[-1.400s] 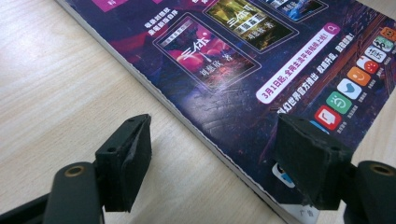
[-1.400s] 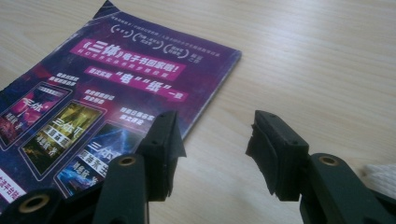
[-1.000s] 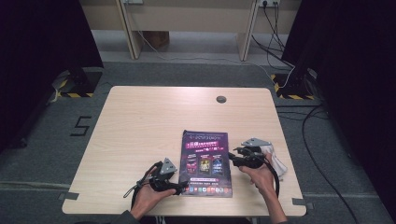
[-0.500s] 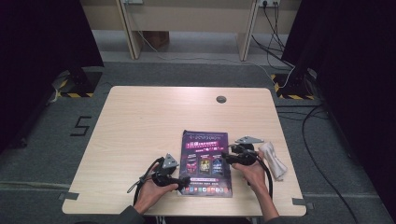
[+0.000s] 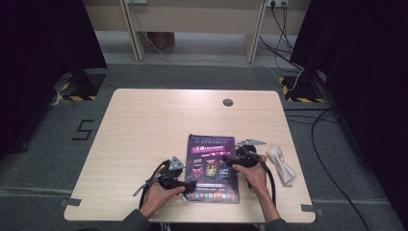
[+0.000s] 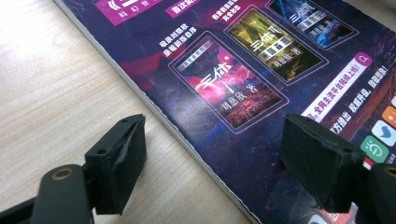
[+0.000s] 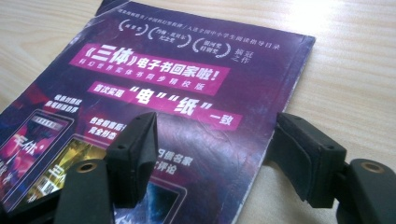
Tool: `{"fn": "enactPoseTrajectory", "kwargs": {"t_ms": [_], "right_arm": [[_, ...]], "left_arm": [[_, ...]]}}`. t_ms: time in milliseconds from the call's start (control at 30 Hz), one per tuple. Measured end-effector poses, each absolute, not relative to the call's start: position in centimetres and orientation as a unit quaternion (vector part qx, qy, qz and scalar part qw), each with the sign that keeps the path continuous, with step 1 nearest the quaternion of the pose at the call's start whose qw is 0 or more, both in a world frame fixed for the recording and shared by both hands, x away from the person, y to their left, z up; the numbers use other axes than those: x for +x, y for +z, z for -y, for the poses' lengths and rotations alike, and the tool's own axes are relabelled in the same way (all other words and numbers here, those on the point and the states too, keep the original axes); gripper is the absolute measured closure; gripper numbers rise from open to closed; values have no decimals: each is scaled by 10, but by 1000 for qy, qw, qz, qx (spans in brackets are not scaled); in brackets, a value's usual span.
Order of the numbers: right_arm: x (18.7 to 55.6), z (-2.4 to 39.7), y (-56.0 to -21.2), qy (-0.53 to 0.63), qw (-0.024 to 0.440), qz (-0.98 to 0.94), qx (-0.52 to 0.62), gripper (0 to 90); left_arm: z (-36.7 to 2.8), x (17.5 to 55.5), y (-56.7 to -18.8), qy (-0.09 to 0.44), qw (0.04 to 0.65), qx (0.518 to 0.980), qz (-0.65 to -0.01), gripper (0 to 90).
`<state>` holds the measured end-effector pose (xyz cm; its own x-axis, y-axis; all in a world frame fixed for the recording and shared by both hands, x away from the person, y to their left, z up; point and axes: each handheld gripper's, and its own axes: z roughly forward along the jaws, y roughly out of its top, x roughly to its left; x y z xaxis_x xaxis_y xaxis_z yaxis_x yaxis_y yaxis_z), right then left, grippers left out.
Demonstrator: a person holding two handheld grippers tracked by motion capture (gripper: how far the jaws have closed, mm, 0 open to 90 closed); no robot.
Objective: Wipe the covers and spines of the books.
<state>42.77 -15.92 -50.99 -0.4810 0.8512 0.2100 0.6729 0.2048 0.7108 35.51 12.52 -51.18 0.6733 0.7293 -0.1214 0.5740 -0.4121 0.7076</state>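
- Your left gripper (image 5: 188, 183): fingers (image 6: 116, 163) have just been opening, spread astride the magazine's (image 5: 212, 167) near-left edge.
- Your right gripper (image 5: 230, 160): fingers (image 7: 135, 156) likewise just opening, straddling its right edge.
- Magazine flat on the desk (image 5: 144, 134); cloth (image 5: 281, 164) beyond the right fingers.

Soft overhead light falls on the table (image 5: 144, 144); the room around it lies dark. Glare whitens the wood beside the magazine (image 7: 187, 93) (top right corner). Both grippers' near jaws look blurred.
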Motion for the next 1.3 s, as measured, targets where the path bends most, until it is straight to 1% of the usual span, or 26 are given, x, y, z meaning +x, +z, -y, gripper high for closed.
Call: {"fn": "enactPoseTrajectory", "kwargs": {"t_ms": [200,300,433,633,800,1000,1267,1300], "right_arm": [[432,159,-510,392,111,-762,503,295],[433,159,-510,397,108,-756,508,289],[432,159,-512,407,107,-747,515,289],[429,164,-513,424,91,-717,545,385],[424,163,-513,427,89,-704,561,418],[420,166,-510,448,78,-686,568,433],[416,171,-496,464,62,-694,547,504],[416,171,-496,463,58,-695,548,525]], "left_arm": [[-122,353,-512,101,379,836,-383,222],[-118,351,-512,96,382,839,-376,240],[-116,348,-511,94,378,842,-373,234],[-114,346,-510,94,378,842,-373,272],[-114,345,-511,98,377,843,-371,270],[-113,345,-511,100,376,843,-372,268],[-114,344,-511,104,374,842,-375,267],[-114,344,-511,104,374,842,-376,267]]}}
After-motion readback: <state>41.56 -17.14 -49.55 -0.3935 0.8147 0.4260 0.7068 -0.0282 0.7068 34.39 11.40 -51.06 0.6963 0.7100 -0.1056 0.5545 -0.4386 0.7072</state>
